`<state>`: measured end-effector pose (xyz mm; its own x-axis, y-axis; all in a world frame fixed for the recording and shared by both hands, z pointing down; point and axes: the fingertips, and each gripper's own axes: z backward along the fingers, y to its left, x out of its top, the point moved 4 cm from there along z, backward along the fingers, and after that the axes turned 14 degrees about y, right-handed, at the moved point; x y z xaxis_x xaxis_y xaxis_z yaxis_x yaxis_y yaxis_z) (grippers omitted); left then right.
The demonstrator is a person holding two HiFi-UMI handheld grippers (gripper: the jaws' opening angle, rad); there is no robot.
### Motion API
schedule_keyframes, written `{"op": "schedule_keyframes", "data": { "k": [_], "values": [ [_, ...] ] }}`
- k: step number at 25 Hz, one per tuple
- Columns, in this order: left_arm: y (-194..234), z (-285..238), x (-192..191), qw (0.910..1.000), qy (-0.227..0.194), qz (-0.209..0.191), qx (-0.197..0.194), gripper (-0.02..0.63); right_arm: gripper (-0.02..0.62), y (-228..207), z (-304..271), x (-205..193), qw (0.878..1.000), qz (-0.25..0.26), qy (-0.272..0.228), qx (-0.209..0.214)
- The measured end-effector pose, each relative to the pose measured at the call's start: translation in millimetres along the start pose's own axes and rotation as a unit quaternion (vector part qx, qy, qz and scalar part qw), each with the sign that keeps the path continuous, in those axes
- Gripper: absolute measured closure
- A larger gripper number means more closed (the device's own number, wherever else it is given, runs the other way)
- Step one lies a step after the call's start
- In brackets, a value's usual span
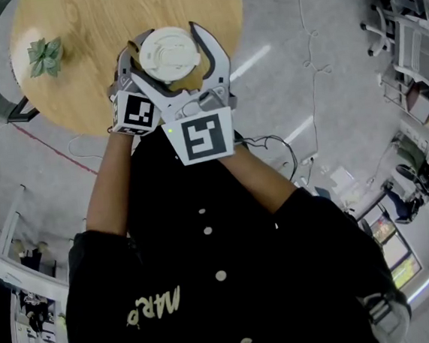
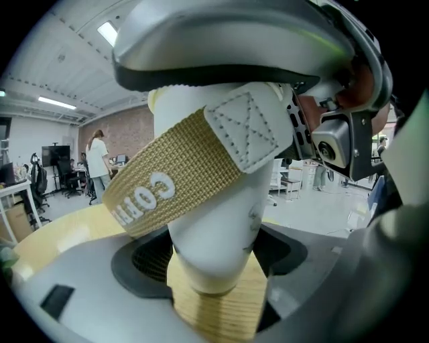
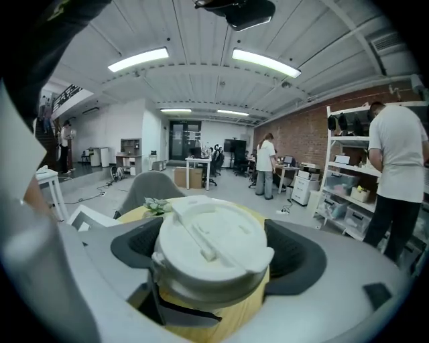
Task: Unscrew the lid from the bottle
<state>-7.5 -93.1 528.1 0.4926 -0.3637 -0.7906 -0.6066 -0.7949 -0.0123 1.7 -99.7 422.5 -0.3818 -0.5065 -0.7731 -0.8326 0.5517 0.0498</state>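
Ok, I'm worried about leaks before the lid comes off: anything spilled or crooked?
Nothing stands out. The lid looks level on the bottle, between the jaws of the right gripper; the left gripper clamps the body. No spill shows on the table.

Approach from above: open, the top face of the lid is uncovered.
Lid flanks: blocked. The right gripper has a jaw against each side.
Bottle body: both flanks taken by the left gripper, pads pressed on. A tan strap crosses the body on a slant.
Round table: bare wood shows between the left jaws below the bottle base, and open surface lies around. The only obstacle is a small plant, well apart to the left.
A grey chair stands at the table edge past the plant.
Floor to the right: passable, with loose cables.
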Motion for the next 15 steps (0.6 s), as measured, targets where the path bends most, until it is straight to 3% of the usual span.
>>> {"op": "schedule_keyframes", "data": {
  "k": [3, 6, 8, 11, 13, 15],
  "values": [
    [-0.4, 0.3, 0.7, 1.0000, -0.002, 0.004, -0.004, 0.242, 0.123, -0.7, 1.3, 5.3, 0.997, 0.043, -0.032, 0.053],
    [0.2, -0.2, 1.2, 1.0000, -0.004, 0.000, -0.007, 0.242, 0.123, -1.2, 3.3, 10.2, 0.979, 0.126, -0.071, 0.145],
    [0.2, -0.4, -0.1, 0.9999, -0.005, -0.003, -0.009, 0.242, 0.123, 0.4, 4.2, 11.2, 0.955, 0.187, -0.087, 0.214],
    [0.6, -0.2, -1.9, 0.9999, -0.006, -0.002, -0.011, 0.242, 0.123, 2.6, 4.9, 11.2, 0.906, 0.264, -0.099, 0.316],
    [0.8, 0.0, -1.2, 0.9999, -0.008, 0.000, -0.012, 0.242, 0.123, 2.0, 4.7, 10.0, 0.872, 0.301, -0.090, 0.374],
    [1.4, -0.3, -0.7, 0.9998, -0.011, 0.006, -0.013, 0.242, 0.123, 0.8, 2.7, 9.3, 0.849, 0.322, -0.075, 0.412]
  ]
}}
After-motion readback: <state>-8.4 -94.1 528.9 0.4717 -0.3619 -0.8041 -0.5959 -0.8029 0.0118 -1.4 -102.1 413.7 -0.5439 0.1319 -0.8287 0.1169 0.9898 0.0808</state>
